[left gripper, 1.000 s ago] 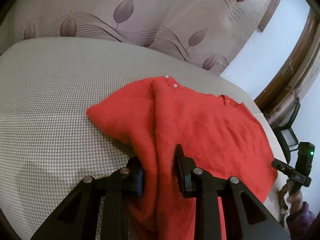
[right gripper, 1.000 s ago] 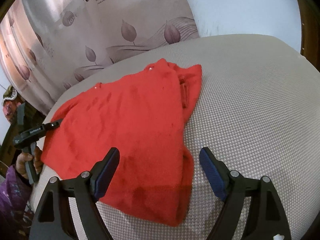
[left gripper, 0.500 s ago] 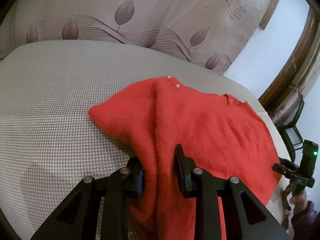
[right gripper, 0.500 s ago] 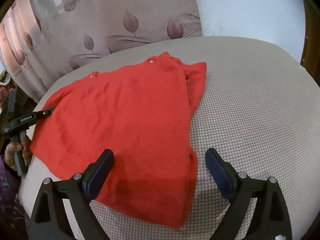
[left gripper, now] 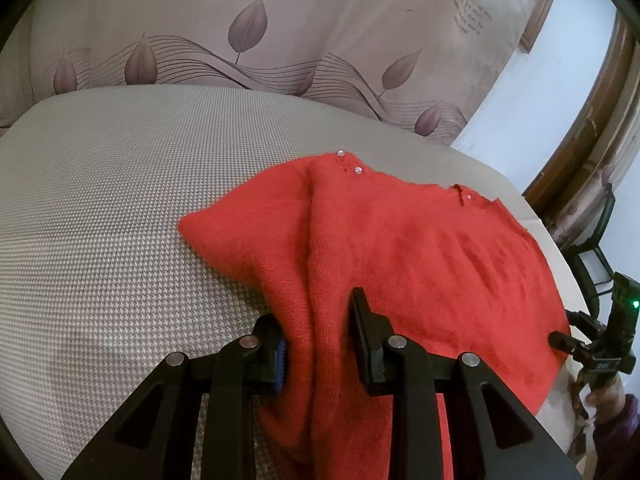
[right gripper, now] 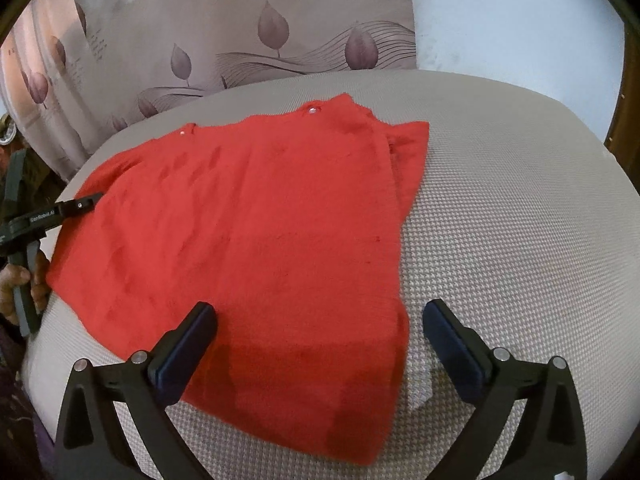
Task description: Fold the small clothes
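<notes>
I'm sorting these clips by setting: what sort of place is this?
Most likely a room in a home. A red knitted garment lies on a grey woven-fabric cushioned surface, maybe a seat or bed, backed by a beige curtain printed with purple leaves, with a brown wooden frame beside a pale wall.

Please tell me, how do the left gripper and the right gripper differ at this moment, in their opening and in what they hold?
The left gripper is nearly shut, pinching a raised fold of the red garment; the right gripper is wide open and holds nothing. The garment bunches up between the left fingers, but lies flat beneath the right fingers. Both are black, with blue pads, over the same grey cushion.
</notes>
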`<state>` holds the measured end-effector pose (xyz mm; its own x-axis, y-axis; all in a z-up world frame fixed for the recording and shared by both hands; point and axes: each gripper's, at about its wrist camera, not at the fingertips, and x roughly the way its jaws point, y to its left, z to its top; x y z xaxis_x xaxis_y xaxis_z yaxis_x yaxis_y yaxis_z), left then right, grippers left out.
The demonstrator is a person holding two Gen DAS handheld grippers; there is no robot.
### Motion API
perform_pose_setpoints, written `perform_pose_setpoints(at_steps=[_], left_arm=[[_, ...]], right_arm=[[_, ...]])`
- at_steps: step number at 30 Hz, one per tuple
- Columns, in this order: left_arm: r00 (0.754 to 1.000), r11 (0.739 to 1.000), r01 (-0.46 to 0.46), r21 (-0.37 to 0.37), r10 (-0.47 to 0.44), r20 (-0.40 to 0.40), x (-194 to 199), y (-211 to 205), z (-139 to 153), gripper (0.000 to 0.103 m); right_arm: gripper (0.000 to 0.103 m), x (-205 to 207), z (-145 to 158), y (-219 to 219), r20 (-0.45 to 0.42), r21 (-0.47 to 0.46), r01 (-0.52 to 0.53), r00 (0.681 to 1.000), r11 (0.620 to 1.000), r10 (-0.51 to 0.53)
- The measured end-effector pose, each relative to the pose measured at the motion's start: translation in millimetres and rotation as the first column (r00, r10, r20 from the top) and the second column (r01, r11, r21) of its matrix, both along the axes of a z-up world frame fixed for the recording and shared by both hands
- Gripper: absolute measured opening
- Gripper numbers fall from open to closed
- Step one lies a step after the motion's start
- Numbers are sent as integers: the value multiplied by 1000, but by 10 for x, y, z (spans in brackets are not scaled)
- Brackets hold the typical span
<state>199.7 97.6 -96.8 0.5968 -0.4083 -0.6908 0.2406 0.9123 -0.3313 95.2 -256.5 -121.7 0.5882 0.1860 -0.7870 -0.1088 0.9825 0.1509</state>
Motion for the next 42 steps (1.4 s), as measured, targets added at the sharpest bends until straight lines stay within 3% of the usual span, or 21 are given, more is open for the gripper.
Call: perform_pose_setpoints(at_steps=[14,19,25,31,42], left_arm=[[1000,1000,21,24,-21,4,9,-37,35,25],[999,999,34,-28,-35,-39,76,36,55,21],[997,997,40,-73,-45,-69,104,52,163,20],[995,995,57,-84,-63,-76,93,-44,404,20],[986,987,155,-48,-157,-47,-32,-770,974,19]], right_arm=[[103,-70,80,-280,62,170,42,997,985,-53],[103,-39,60,-234,51,164,20,998,986,-29],[103,-86,79,-318,84,220,20,996,975,-39],[103,-141,98,-341,110,251,13,993,968,-42],[103,-203,149,-418,143,319,-1,989,948,-47]])
